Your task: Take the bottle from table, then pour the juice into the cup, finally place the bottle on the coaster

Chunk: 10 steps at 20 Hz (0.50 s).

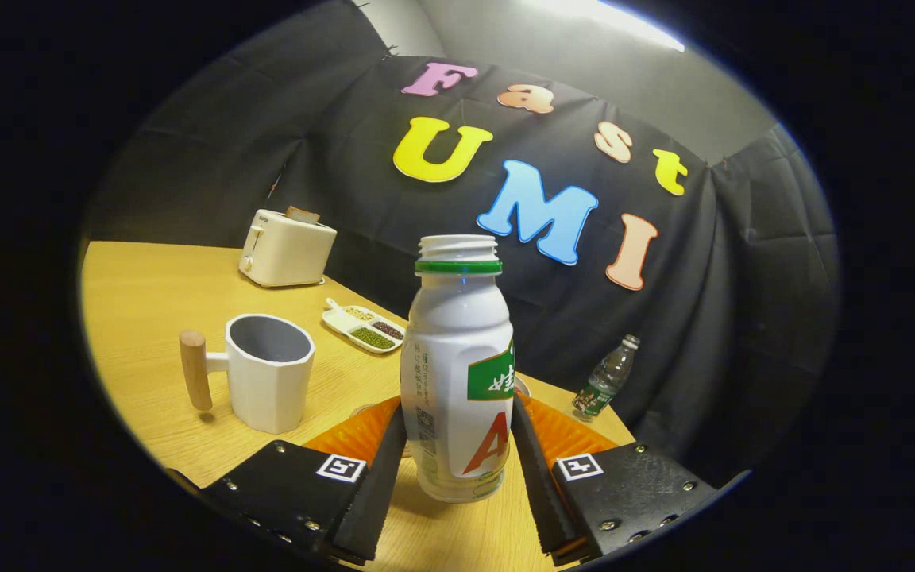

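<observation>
I see bare tabletop [148, 302] left of the cup [269, 381]; bottle [457, 373] fills my tool [457, 469] gap, bean tray [364, 326] and toaster [286, 250] beyond

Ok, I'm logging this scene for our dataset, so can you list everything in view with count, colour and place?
juice bottle: 1, white with green neck ring, uncapped, upright between the fingers
mug: 1, white with grey inside and wooden handle, on the table beside the bottle
toaster: 1, cream, far end of the table by the booth wall
divided dish: 1, white, holding green, dark and pale beans, between mug and toaster
water bottle: 1, clear with green label, beyond the fingers near the wall
table: 1, light wood
gripper: 1, both fingers against the juice bottle's sides
</observation>
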### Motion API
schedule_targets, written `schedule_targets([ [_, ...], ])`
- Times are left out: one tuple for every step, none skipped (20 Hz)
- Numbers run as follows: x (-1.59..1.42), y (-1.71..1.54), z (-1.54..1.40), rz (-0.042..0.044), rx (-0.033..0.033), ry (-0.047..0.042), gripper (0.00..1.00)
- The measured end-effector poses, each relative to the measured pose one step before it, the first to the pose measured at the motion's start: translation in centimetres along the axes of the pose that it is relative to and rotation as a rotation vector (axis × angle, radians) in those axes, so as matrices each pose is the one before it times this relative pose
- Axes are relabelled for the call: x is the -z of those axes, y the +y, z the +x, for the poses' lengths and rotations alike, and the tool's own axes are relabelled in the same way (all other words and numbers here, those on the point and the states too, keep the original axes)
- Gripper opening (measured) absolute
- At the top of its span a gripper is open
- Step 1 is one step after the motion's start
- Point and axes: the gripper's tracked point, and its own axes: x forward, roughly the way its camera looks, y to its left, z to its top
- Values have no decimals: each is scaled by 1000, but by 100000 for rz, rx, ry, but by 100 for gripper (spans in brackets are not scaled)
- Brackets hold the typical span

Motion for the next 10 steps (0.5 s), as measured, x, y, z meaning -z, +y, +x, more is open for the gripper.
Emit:
schedule_targets([
  [-299,179,-14,-2395,-112,-278,73],
  [-280,112,38,-2281,-134,-255,73],
  [-332,139,50,-2167,-220,-312,73],
  [-202,271,114,-2244,-291,-332,73],
  [-289,175,61,-2585,-381,-493,73],
  [-303,132,150,-2683,-201,-690,73],
  [-314,55,-5,-2707,286,-418,73],
  [-228,107,49,-2913,144,-407,73],
  [-247,112,123,-2873,-33,-175,73],
  [0,182,72,-2579,-46,134,73],
])
